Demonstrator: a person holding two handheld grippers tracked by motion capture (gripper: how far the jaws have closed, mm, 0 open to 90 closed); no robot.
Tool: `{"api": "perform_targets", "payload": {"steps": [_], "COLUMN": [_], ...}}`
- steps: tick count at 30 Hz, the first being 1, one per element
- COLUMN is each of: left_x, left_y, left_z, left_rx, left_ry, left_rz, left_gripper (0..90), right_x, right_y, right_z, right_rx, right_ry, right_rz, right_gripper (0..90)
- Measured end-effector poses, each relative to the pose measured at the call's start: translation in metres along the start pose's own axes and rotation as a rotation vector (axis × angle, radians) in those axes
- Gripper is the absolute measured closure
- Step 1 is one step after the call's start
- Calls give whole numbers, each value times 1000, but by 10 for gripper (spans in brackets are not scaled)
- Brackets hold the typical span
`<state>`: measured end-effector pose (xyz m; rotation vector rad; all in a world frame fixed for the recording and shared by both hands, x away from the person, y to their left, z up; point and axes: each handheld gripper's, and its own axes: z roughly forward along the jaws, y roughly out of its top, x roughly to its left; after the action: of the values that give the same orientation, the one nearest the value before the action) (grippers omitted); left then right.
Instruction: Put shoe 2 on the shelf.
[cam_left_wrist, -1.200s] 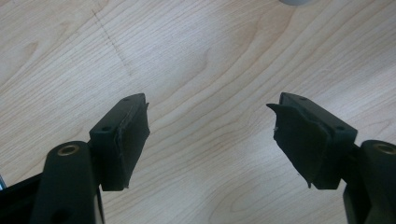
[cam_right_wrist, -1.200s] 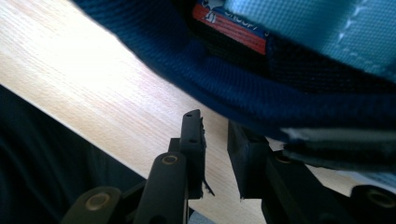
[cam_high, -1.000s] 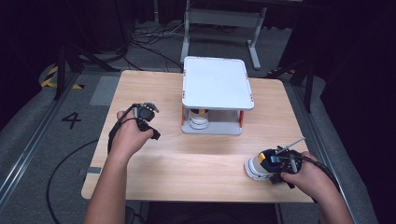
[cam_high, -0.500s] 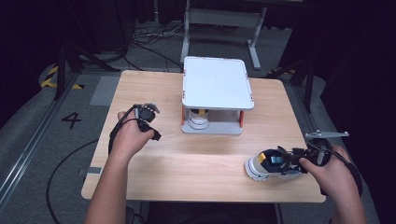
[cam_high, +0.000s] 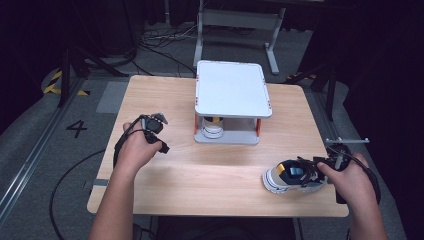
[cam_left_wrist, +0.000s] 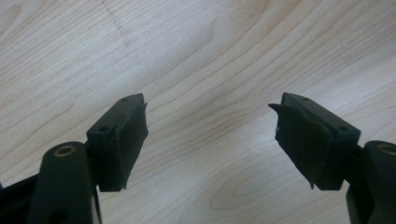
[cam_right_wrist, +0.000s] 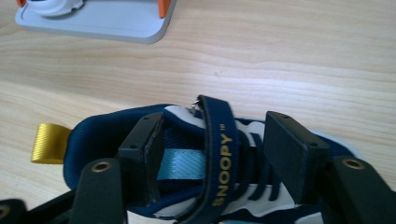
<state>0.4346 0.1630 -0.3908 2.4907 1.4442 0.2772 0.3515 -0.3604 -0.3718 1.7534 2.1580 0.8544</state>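
Right tool (cam_right_wrist: 212, 154) straddles the sneaker's (cam_high: 292, 176) tongue strap (cam_right_wrist: 219, 149), not yet clenched. Close squarely on the strap. Left tool (cam_left_wrist: 210, 140) released over bare counter (cam_left_wrist: 196, 56).

Lab, floor rails (cam_high: 30, 160) (cables (cam_high: 160, 47) trailing)

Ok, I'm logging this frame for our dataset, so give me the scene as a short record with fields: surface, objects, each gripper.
surface: wooden table
rack: white two-level shelf at the table's far middle
item in rack: a shoe on the lower level, partly hidden
near item: blue and white shoe with a yellow heel tab, on the table at the near right
left gripper: open, above bare wood, nothing between the jaws
right gripper: open, jaws either side of the shoe's tongue and "SNOOPY" strap, not closed on it
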Motion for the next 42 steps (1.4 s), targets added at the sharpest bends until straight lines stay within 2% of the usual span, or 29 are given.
{"api": "perform_targets", "payload": {"steps": [1,2,4,7,9,13,18,22,27,30,34,37,38,39,40,42], "left_x": [0,1,1,4,4,5,4,4,6,7,8,11,12,12,13,14], "left_y": [0,-1,-4,-6,-7,-8,-8,-9,-19,-29,-41,-51,-54,-56,-60,-66], "left_z": [0,-1,-1,-2,-2,-2,-2,-2,-4,-7,-10,-12,-13,-13,-14,-16], "left_rx": [0,-2,0,-1,0,-1,2,0,0,-2,-5,1,-1,-2,3,2], "left_ry": [0,9,-2,3,8,5,9,6,8,10,3,5,17,16,13,15], "left_rz": [0,-3,-22,-16,-21,-26,-20,-26,-44,-55,-74,-92,-90,-95,-102,-111], "left_gripper": [255,255,255,255,255,255,255,255,257,256,256,256,256,256,256,257], "right_x": [0,1,1,2,2,-1,-2,1,10,21,33,47,57,57,61,72], "right_y": [0,0,-2,-2,-1,1,3,6,16,26,37,50,58,58,61,69], "right_z": [0,3,12,22,24,23,21,18,11,8,11,19,25,25,27,34], "right_rx": [0,19,81,125,151,174,176,139,87,50,40,43,47,47,46,45], "right_ry": [0,3,4,2,-9,-52,-43,-25,-10,30,61,102,121,121,133,164], "right_rz": [0,4,-19,-25,-36,-39,-51,-82,-162,-223,-279,-363,-425,-425,-445,-517], "right_gripper": [379,377,391,408,492,662,729,734,733,732,733,732,732,732,732,731]}}
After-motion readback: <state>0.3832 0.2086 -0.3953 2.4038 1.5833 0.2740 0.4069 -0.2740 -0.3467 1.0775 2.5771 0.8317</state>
